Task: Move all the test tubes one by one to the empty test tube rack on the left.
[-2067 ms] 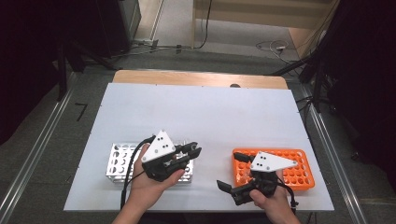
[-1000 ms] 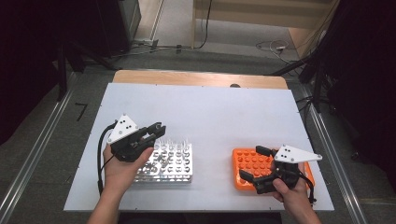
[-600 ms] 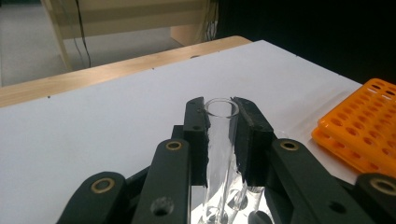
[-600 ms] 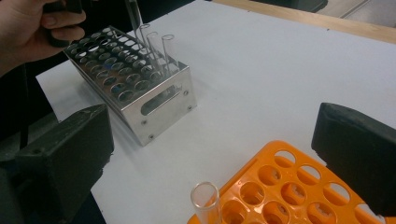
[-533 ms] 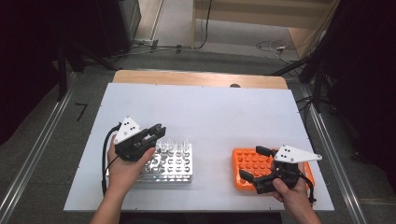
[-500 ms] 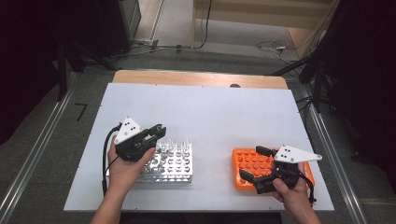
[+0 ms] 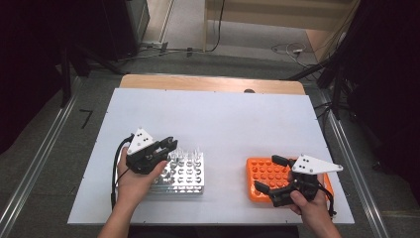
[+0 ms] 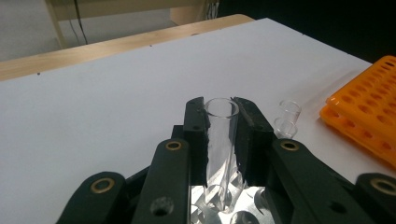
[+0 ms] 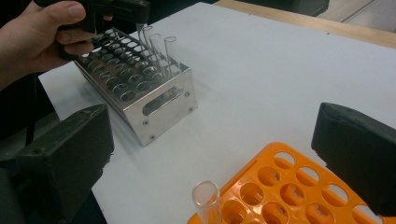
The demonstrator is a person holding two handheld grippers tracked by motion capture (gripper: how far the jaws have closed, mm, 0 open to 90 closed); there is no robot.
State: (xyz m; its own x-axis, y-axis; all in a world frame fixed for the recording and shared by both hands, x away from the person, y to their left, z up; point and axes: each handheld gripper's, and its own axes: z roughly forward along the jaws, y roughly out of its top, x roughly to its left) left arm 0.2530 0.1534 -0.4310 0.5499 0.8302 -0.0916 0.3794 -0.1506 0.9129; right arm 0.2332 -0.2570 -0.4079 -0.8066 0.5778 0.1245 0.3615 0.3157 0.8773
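Note:
My left gripper (image 7: 166,146) is shut on a clear glass test tube (image 8: 219,140), held upright over the far left part of the metal tube rack (image 7: 190,177). The tube's lower end reaches down to the rack's holes. Two more tubes (image 8: 288,117) stand in the rack's far row, also visible in the right gripper view as tubes (image 9: 163,49). My right gripper (image 7: 267,173) stands open over the near left corner of the orange rack (image 7: 285,171), nothing between its jaws. A single glass tube (image 9: 207,199) stands in the orange rack (image 9: 289,191) at that corner.
The white table top (image 7: 223,119) runs wide behind both racks, with a wooden strip (image 7: 208,83) along its far edge. The metal rack (image 9: 140,91) sits left of the orange rack (image 8: 369,116), a bare gap between them. A hand (image 9: 32,42) holds the left gripper (image 9: 121,9).
The left gripper swung out to the left of the metal rack, then came back right and down onto its far left part. The right gripper shifted right early and has held still since.

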